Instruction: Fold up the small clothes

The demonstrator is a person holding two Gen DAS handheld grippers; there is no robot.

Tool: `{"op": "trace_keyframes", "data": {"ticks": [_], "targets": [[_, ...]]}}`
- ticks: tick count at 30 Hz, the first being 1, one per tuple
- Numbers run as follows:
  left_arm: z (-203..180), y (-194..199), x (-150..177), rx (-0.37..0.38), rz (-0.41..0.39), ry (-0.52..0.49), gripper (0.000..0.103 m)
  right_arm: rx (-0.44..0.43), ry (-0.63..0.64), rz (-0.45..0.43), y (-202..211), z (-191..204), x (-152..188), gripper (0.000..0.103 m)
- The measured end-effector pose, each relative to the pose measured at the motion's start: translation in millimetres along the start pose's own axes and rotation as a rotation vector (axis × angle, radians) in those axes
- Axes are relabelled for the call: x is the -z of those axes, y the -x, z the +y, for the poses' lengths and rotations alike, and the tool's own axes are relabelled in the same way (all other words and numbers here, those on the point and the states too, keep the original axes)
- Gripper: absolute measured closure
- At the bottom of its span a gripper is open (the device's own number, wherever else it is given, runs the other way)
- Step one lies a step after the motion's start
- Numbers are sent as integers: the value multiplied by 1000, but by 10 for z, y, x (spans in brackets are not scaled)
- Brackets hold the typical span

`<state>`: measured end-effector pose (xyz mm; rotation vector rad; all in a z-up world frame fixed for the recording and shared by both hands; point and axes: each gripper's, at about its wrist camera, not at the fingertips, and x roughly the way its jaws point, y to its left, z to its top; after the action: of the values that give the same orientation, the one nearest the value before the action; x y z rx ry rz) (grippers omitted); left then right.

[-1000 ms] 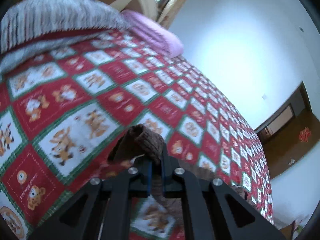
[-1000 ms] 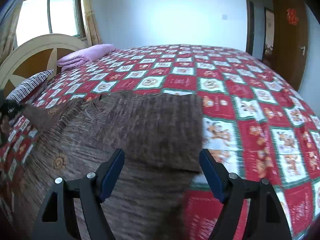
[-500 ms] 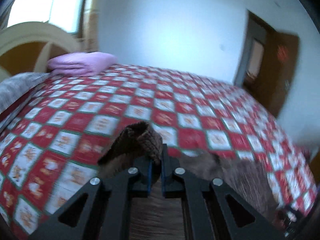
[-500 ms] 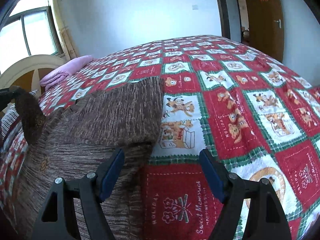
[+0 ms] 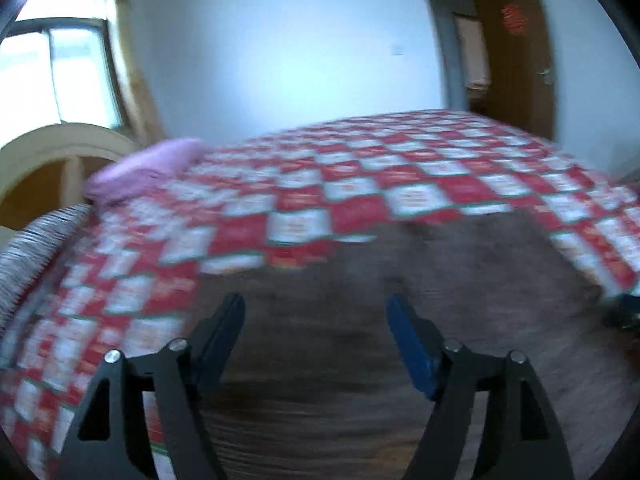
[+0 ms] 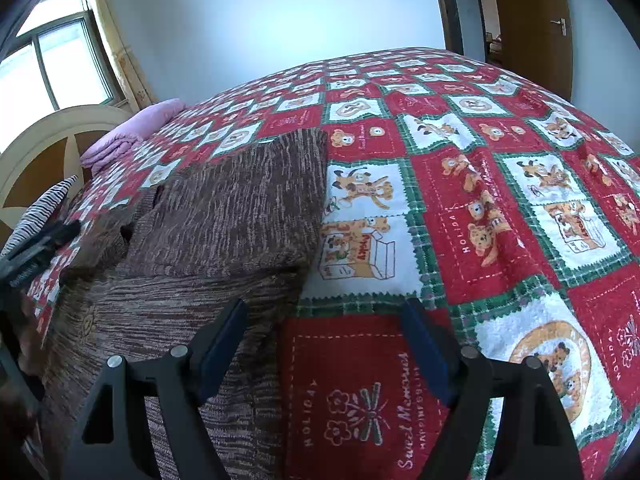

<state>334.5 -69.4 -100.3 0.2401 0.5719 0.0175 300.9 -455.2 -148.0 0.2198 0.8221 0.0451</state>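
Mid-fold: both tools, left tool [image 5: 316, 344] and right tool [image 6: 324, 344], hang released above the brown sweater [image 6: 224, 216]; next, grasp its 9 o'clock edge.

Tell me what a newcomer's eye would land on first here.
The red, white and green checked bedspread with cartoon bears covers the whole bed. A brown knit sweater lies on its left side, partly folded over itself. Both the left gripper and right gripper hang open over it.
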Motion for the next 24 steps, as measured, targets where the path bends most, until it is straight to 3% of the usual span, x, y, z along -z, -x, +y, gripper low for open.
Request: {"op": "trace_keyframes", "data": {"ticks": [3,5,7,11,13,15,17,20,22,24], "targets": [[436,-367,86,-203,59,-16,24,6,6,6,-22,11,1,22],[763,-711,230,-296,168,-4,24,17,19,12,-41,37,3,21],[903,-898,421,-261,299,3,24,23,26,10,-42,49,6,20],[869,-708,598,-167,263,-16,24,29,20,-28,50,43,8,20],[829,-660,629,-156,252,-45,24,27,31,-41,138,121,-32,20],[819,-678,651,-156,252,-48,22,-28,26,-50,244,293,-120,20],[850,-714,644,-166,266,-20,13,-125,35,-40,309,595,-253,21],[952,-742,659,-132,275,44,9,-291,71,29,200,1184,-450,21],[1030,-718,710,-97,272,97,7,-342,92,83,19,1545,-540,22],[1107,-704,732,-70,270,147,3,-347,120,129,-209,1847,-608,30]]}}
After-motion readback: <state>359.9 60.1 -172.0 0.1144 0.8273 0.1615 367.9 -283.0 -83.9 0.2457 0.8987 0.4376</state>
